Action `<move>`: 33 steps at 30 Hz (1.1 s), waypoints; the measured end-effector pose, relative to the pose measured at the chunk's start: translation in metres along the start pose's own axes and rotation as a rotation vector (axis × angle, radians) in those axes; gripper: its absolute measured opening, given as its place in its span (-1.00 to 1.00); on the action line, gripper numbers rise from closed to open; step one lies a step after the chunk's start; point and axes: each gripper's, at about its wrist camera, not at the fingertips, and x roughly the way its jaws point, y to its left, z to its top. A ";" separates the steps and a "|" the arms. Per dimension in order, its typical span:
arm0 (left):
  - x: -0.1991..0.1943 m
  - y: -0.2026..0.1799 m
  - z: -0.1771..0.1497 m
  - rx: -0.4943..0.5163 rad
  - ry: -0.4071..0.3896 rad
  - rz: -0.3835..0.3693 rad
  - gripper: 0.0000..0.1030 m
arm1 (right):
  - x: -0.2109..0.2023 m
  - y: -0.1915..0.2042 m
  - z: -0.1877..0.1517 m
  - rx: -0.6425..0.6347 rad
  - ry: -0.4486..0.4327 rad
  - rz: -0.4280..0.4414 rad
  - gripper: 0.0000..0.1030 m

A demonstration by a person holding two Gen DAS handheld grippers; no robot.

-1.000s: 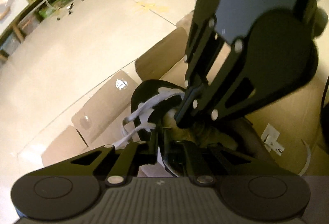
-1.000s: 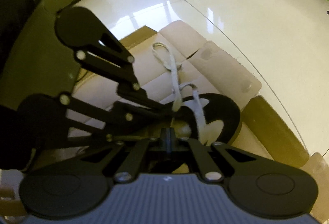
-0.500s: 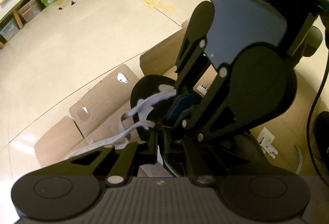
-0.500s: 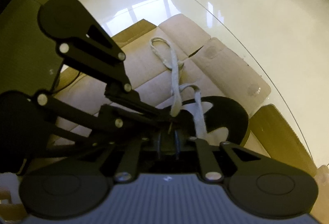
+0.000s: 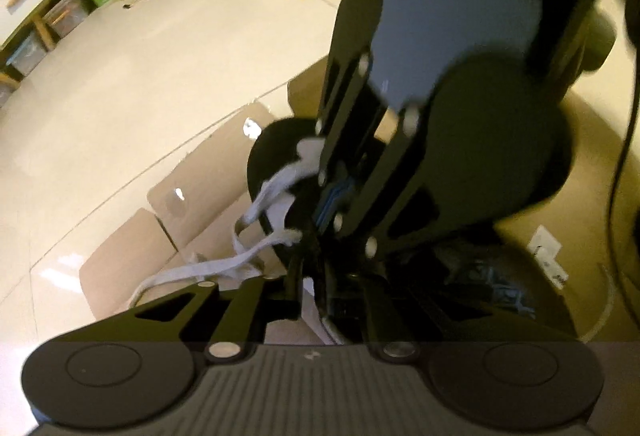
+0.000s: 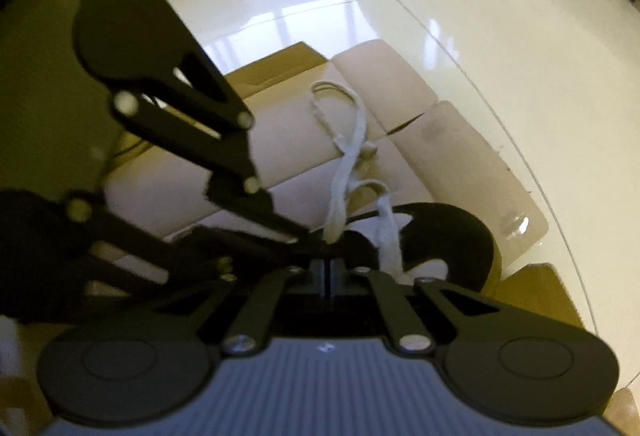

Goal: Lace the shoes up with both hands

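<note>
Hiding most of the black shoe (image 6: pixel 452 240), both grippers crowd the lace (image 6: pixel 344 172)

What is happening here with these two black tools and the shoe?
A person works two handheld claws over a black shoe that sits on flattened cardboard on a tiled floor. The right claw and the left claw meet closely at the shoe's top, both shut. The white lace runs out loose across the cardboard, so the lacing is unfinished.
</note>
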 end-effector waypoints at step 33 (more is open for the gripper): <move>0.005 0.003 0.006 -0.057 -0.020 -0.049 -0.64 | -0.008 0.002 0.002 0.061 0.125 -0.043 -0.46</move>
